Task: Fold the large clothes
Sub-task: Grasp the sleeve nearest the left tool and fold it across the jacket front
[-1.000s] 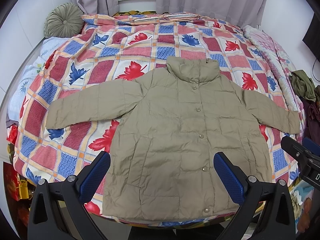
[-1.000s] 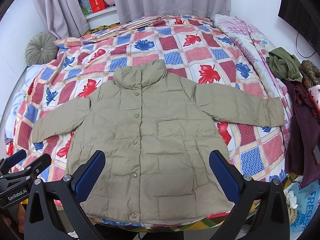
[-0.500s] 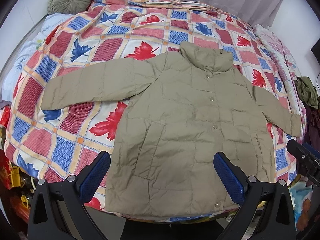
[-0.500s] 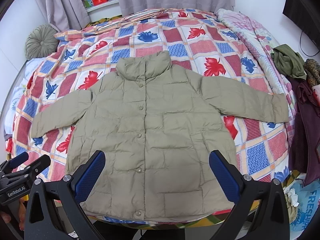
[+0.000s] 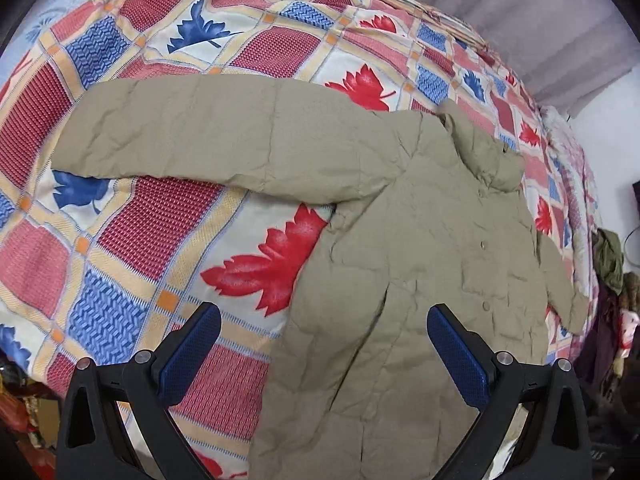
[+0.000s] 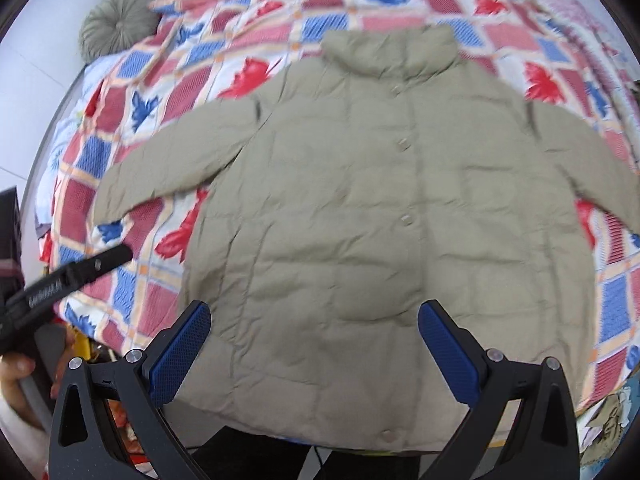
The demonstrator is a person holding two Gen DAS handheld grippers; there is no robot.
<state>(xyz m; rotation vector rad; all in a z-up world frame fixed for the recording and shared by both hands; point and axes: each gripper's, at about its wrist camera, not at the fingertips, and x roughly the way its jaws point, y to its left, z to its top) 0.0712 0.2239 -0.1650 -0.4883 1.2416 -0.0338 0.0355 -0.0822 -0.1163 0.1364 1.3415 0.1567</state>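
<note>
On the bedspread (image 6: 256, 20) a jacket (image 6: 392, 216) lies flat; above it, left gripper (image 5: 324, 344) and right gripper (image 6: 314, 338) gape wide, empty

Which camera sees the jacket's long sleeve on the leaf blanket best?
The left wrist view. There the sleeve fills the upper left, sharp and stretched flat from cuff to shoulder on the quilt. The right wrist view shows the same sleeve smaller, off to the side and blurred, though more of the jacket body.
</note>
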